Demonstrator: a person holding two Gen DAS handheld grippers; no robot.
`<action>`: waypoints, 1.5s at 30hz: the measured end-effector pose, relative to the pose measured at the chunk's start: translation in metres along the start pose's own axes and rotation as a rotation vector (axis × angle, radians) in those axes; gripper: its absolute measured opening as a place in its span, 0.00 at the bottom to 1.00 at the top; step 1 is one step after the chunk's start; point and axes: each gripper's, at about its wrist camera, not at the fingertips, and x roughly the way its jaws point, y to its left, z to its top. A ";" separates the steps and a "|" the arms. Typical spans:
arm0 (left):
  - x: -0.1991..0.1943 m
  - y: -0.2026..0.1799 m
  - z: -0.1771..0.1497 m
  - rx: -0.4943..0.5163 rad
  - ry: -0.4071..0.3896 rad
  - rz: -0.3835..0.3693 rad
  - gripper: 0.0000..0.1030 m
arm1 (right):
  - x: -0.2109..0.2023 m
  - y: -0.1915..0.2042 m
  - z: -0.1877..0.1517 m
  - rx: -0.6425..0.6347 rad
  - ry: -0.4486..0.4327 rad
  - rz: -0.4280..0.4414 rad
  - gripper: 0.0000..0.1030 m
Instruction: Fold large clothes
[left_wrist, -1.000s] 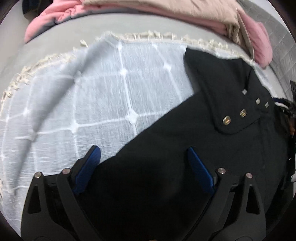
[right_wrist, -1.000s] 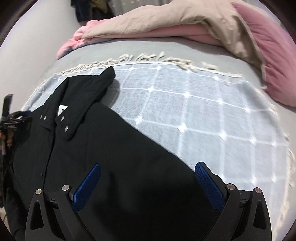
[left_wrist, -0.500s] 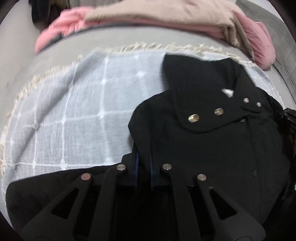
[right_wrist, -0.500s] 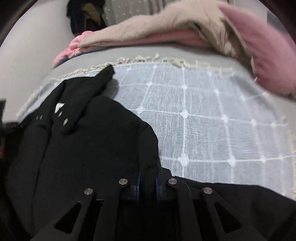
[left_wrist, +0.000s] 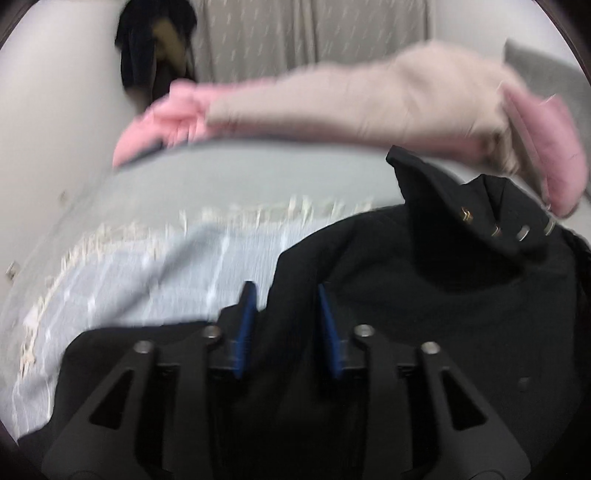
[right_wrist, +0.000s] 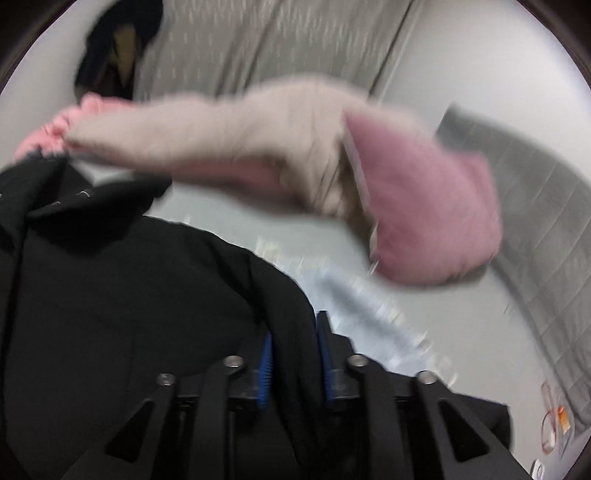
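Black heavy cloth: one coat, large, with metal snaps along the collar flap. It is held partly raised above a pale blue checked throw spread on a grey bed; its lower part is draped under the camera in both wrist views.

Left hand-held gripper: blue pads stand a little apart, with a thick fold of the coat bunched between them. A pinch on that fold is judged likely, though firm contact cannot be confirmed through the blur.

Right hand-held gripper: pads drawn nearly together on a gathered ridge of the coat, which is pinched.

Background items: pink bedding under a beige cover, piled at the bed's far end; curtain; dark clothing hung at upper left.

Risks, as judged:
- Cloth may be lost from the left pads, since the bunch is thick and the grip looks loose.
- The fold may be laid crooked if the two grips are carried unevenly.
- The collar flap may be tucked under or creased when the coat is set down.
- The throw may be dragged or rucked by the trailing hem.
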 end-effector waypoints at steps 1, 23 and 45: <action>0.002 0.002 -0.004 -0.007 0.035 -0.008 0.49 | 0.001 0.000 -0.004 0.002 0.013 0.019 0.32; -0.257 0.022 -0.154 0.063 0.175 -0.181 0.85 | -0.256 -0.044 -0.152 0.083 0.080 0.367 0.78; -0.265 0.009 -0.320 -0.285 0.399 -0.332 0.82 | -0.261 -0.023 -0.352 0.519 0.400 0.607 0.78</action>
